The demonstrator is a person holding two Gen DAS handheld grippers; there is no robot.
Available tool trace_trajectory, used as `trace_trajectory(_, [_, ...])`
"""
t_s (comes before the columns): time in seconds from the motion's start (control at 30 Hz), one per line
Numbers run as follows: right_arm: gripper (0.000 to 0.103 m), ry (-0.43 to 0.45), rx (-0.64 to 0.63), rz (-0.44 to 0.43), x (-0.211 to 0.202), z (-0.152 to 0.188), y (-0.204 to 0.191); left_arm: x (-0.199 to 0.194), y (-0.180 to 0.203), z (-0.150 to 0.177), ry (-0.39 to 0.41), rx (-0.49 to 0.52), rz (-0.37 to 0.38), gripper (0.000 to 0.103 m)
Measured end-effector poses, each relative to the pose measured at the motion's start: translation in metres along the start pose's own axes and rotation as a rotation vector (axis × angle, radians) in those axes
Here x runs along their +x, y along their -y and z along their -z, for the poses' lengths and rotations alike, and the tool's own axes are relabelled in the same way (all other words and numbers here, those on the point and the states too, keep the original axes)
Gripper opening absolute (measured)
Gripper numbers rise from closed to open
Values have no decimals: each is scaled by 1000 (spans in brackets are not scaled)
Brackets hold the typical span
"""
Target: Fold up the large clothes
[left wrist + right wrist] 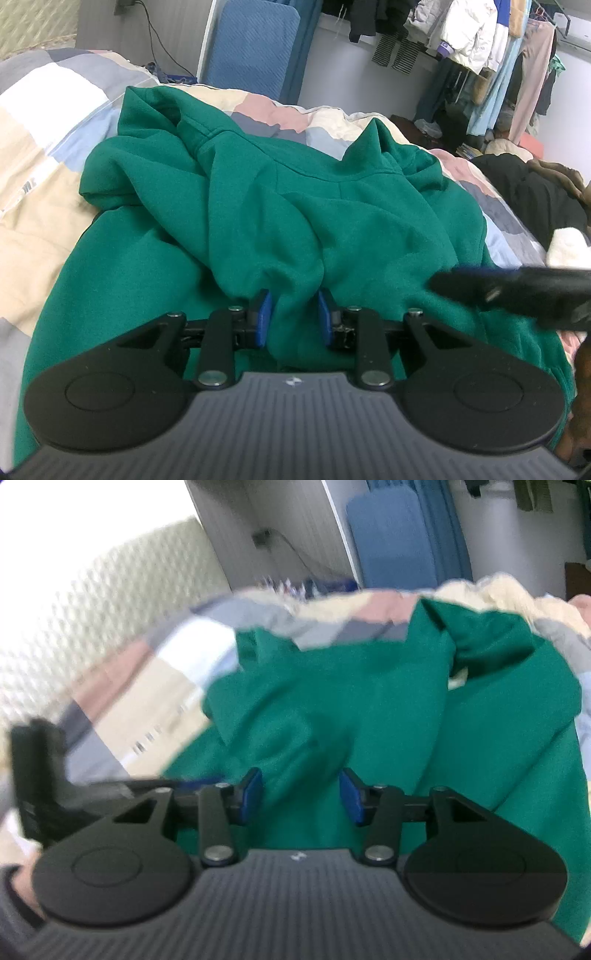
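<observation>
On the patchwork quilt (pixel 44 122), your left gripper (pixel 294 314) pinches a green hoodie (pixel 229 199) fold, while your right gripper (pixel 301 794) sits half-open over it.

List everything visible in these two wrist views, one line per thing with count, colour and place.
green fleece hoodie: one, green, crumpled on the bed just ahead of both grippers
patchwork quilt: one, cream, pink, grey and blue blocks, under the hoodie
blue padded board: one, blue, upright against the far wall
hanging clothes: several, white, pale blue, beige and dark, on a rack at far right
dark clothes pile: one, black and brown, on the bed's right edge
black cable: one, black, down the far wall
left gripper: one, black with blue pads, a hoodie fold between its pads
right gripper: one, black with blue pads, jaws apart over the hoodie
</observation>
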State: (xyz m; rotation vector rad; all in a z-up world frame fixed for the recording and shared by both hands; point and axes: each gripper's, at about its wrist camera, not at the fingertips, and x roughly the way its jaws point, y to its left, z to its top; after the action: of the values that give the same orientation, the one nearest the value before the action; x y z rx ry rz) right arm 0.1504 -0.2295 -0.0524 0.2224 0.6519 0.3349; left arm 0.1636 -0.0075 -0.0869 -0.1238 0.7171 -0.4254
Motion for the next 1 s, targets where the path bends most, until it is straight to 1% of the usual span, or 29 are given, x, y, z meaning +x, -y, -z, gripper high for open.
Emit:
trace_trajectory(0.1, [49, -62, 6, 37, 20, 7, 4, -1, 0, 0, -2, -2, -1, 32])
trace_trajectory(0.2, [49, -88, 39, 34, 27, 7, 10, -5, -2, -1, 10, -16, 3, 33])
trace_trajectory(0.27, [49, -84, 52, 30, 24, 7, 11, -11, -2, 1, 27, -32, 4, 42])
trace_trajectory(0.33, [49, -75, 80, 24, 17, 7, 13, -19, -2, 1, 41, -36, -5, 46])
trace_trajectory(0.47, [50, -42, 110, 35, -7, 8, 17, -38, 1, 6, 52, -20, -43, 48])
trace_trajectory(0.57, [50, -15, 124, 88, -26, 10, 21, -53, 0, 10, 53, -18, -74, 50])
trace_trajectory(0.63, [50, -4, 146, 141, -37, 12, 26, -63, 1, 14, 53, -14, -104, 53])
trace_trajectory(0.7, [56, 4, 193, 199, -47, 17, 35, -71, -1, 17, 47, -20, -128, 53])
trace_trajectory(0.77, [67, 12, 246, 260, -56, 22, 46, -75, -5, 18, 35, -25, -148, 54])
trace_trajectory(0.8, [70, 18, 266, 299, -61, 24, 51, -78, -6, 19, 29, -31, -164, 54])
trace_trajectory(0.83, [78, 27, 285, 339, -65, 26, 55, -80, -8, 20, 24, -34, -176, 54])
trace_trajectory(0.87, [84, 36, 306, 371, -69, 27, 60, -82, -9, 20, 18, -38, -189, 55])
trace_trajectory(0.93, [85, 52, 357, 431, -75, 31, 69, -85, -15, 21, 6, -48, -217, 57])
trace_trajectory(1.0, [85, 51, 409, 477, -79, 36, 80, -91, -25, 22, 9, -82, -249, 58])
